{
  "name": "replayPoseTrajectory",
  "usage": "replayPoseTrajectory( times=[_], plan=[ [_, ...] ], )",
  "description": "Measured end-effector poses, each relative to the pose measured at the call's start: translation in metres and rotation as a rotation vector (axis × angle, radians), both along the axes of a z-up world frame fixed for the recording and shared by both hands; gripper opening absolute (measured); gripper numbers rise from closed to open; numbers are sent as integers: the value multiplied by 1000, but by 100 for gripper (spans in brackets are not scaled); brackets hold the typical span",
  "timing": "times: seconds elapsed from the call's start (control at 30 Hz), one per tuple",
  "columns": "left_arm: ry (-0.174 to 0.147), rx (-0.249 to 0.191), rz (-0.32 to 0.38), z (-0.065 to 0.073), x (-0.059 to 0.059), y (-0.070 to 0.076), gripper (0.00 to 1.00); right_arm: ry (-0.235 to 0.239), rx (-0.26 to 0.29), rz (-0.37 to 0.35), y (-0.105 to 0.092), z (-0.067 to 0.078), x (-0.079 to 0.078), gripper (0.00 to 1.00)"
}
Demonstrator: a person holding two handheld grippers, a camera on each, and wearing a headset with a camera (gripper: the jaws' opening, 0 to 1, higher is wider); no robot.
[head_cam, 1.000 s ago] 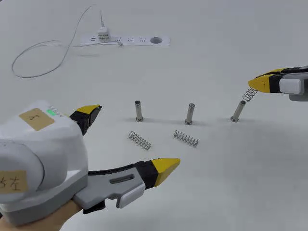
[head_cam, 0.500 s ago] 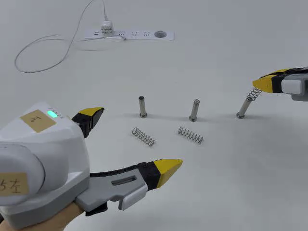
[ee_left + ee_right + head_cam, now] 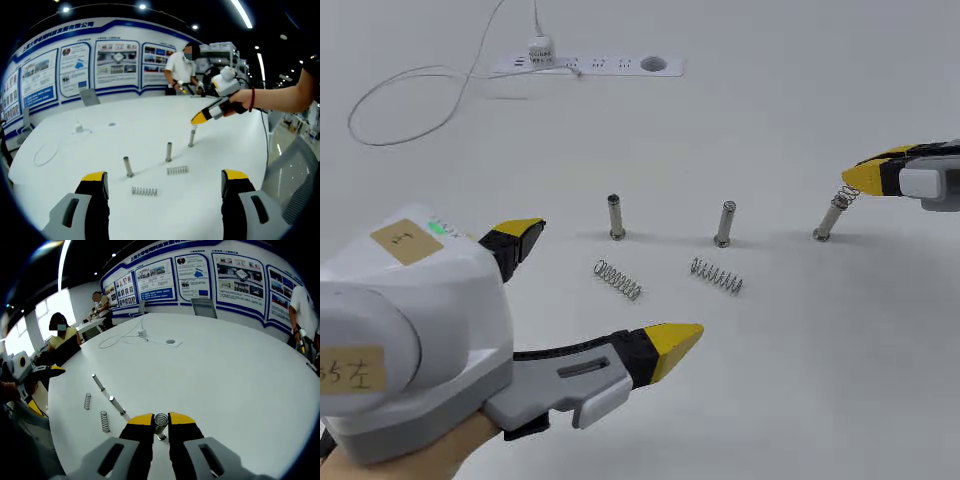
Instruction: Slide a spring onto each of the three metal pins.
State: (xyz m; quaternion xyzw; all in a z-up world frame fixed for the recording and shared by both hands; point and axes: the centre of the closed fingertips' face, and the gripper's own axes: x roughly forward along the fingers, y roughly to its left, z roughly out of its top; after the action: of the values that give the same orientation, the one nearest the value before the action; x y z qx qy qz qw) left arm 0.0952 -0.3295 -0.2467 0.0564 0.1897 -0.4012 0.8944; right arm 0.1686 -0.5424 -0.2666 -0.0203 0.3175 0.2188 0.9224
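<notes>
One step is in hand on the table (image 3: 770, 400): left gripper (image 3: 605, 290) jaws hang open while right gripper (image 3: 853, 180) jaws pinch a spring (image 3: 845, 195) atop the tilted end pin (image 3: 828, 224), well inside the edges, probably needing a downward push next.

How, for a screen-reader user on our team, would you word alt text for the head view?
On a white table, the right gripper at the right edge pinches a spring over the top of a tilted pin. Two more pins stand bare, with two loose springs lying before them; the open left gripper is in the foreground.
</notes>
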Motion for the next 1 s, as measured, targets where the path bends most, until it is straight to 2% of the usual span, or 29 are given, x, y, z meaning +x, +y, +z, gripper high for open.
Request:
replayPoseTrajectory(
  times=[0.17, 0.5, 0.77, 1.0],
  plan=[
    [3, -2, -1, -1, 0, 0, 94, -15, -54, 20, 1, 1, 0, 12],
    [6, -7, -4, -1, -2, 0, 92, -16, -96, 43, 2, -1, -2, 12],
    [6, -12, -6, -1, -1, -1, 91, -29, -166, 76, 5, -7, -4, 12],
    [5, -11, -9, -1, -1, -1, 90, -27, -175, 69, 3, -13, -3, 12]
  ],
)
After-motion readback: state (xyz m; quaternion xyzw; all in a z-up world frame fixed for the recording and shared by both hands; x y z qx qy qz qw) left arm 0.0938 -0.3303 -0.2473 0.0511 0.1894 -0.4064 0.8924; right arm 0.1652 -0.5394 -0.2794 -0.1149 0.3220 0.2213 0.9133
